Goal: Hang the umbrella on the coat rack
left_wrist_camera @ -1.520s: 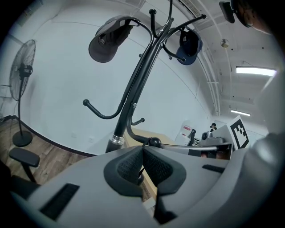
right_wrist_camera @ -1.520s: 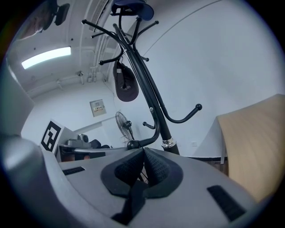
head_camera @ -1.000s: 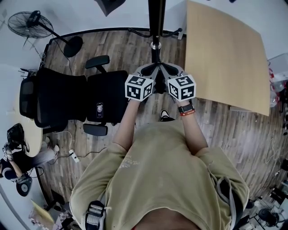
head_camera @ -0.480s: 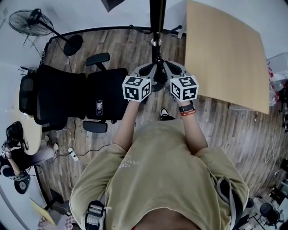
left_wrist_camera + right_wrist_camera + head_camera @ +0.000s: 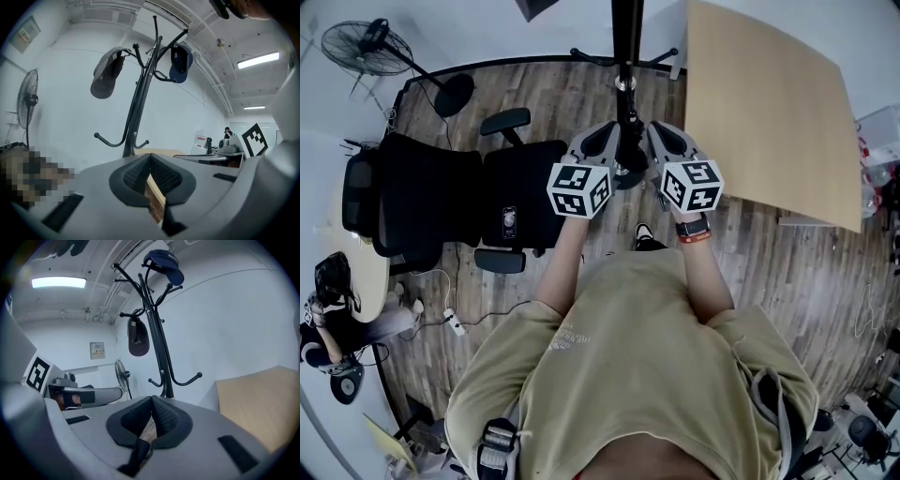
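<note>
The black coat rack [image 5: 624, 89] stands right in front of me, its pole running down between both grippers. My left gripper [image 5: 602, 141] and right gripper [image 5: 664, 139] are held up on either side of it. In the right gripper view the jaws [image 5: 152, 404] are shut on a black strap [image 5: 137, 458] that hangs below the pads. The left gripper [image 5: 151, 161] is shut too, with a dark band [image 5: 169, 224] under its pads. The umbrella's body is hidden. The lower hooks [image 5: 187, 379] are bare, and caps [image 5: 107, 72] hang on the upper ones.
A black office chair [image 5: 478, 202] with a phone on its seat stands to the left. A light wooden table [image 5: 764, 112] fills the right. A floor fan [image 5: 370, 47] is at the far left, and a seated person [image 5: 328, 309] is at the left edge.
Both grippers have moved apart, the left one leftward and the right one rightward, and have crept a little forward toward the rack pole.
</note>
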{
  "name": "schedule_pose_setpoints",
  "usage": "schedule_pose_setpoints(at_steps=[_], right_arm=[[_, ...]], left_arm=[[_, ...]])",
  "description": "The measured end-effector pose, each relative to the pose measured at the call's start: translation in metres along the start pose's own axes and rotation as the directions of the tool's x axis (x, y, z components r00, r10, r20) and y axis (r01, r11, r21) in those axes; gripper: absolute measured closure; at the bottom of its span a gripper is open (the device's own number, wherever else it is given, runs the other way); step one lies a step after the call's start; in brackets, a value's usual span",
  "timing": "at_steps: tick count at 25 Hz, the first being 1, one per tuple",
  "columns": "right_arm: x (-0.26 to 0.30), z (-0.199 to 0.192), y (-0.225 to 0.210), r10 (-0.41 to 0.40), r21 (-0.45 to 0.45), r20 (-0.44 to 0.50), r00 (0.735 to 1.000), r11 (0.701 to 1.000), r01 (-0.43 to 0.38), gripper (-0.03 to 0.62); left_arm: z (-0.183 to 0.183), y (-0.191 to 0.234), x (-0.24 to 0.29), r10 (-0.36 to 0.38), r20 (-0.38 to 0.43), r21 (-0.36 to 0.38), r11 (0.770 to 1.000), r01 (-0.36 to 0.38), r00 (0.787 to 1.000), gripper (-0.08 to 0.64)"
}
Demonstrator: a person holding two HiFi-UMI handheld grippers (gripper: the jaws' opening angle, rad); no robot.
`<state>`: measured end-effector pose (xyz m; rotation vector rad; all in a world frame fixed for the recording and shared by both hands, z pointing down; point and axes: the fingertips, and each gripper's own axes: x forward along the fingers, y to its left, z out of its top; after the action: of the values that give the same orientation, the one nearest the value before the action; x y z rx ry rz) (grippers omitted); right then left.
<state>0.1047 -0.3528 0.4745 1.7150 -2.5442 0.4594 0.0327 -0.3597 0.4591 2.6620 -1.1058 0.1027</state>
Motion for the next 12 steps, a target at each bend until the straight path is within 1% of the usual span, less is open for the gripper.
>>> schedule_pose_setpoints(at_steps=[3,8,12], right_arm=[[-0.012,0.011,0.003,-0.014,-0.026,0.039,0.999,1.0,0.016,0.577],[-0.033,0.03,0.01,-0.061,-0.092,0.118,0.991,0.993,0.072,0.577],[-0.05,0.035,0.014,-0.097,-0.105,0.177,0.979,0.988,0.117,0.577]], left_arm=[[0.01,-0.004,-0.01,0.014,0.036,0.02,1.0,-0.015,0.999,0.537],[0.023,-0.008,-0.027,0.044,0.085,0.05,0.998,-0.049,0.995,0.537],[0.024,-0.009,-0.042,0.076,0.128,0.077,0.993,-0.086,0.989,0.537]])
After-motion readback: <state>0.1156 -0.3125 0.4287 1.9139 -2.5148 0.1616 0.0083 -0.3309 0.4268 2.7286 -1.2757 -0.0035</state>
